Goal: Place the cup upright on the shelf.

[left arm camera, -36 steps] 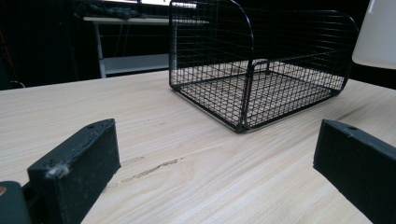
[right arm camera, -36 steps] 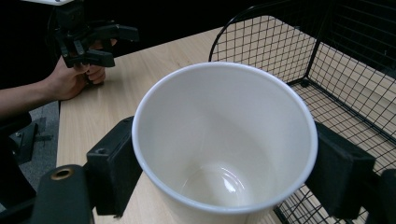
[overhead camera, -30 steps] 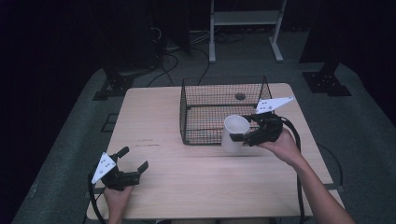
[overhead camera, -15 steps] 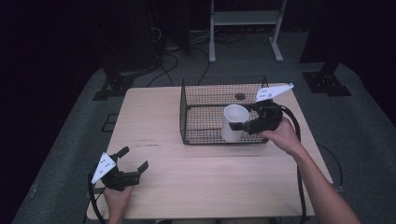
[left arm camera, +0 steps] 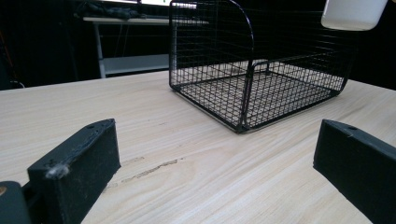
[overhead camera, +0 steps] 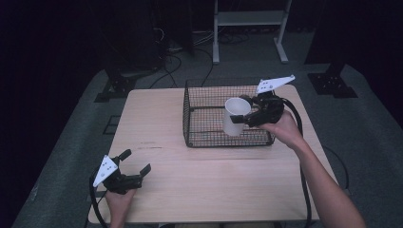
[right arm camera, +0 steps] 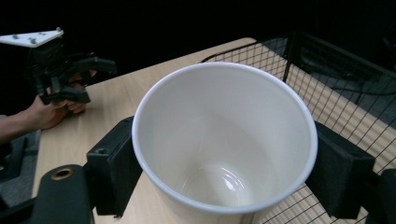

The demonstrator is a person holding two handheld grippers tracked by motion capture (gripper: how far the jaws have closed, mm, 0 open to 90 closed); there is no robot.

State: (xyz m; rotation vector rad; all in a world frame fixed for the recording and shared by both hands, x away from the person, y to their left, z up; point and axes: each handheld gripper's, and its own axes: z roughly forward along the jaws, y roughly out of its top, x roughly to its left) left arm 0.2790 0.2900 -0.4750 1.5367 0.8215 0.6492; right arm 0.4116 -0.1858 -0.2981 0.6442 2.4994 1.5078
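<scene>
A white paper cup hangs upright over the right part of a black wire basket, clear of its floor. My right gripper is shut on the cup, one jaw on each side just under the rim. In the right gripper view the cup is empty and the right gripper clamps it, with the basket below and behind. My left gripper rests open near the table's front left corner with nothing between its jaws. In the left gripper view the left gripper faces the basket, and the cup's base shows at the top right.
The basket stands on a light wooden table, towards its far right. A white metal stand and cables lie on the dark floor beyond the table. The person's left hand and left gripper are far off in the right gripper view.
My right gripper has lifted the cup from the basket's front right edge and carried it up and back over the basket. The left gripper has stayed where it was.
</scene>
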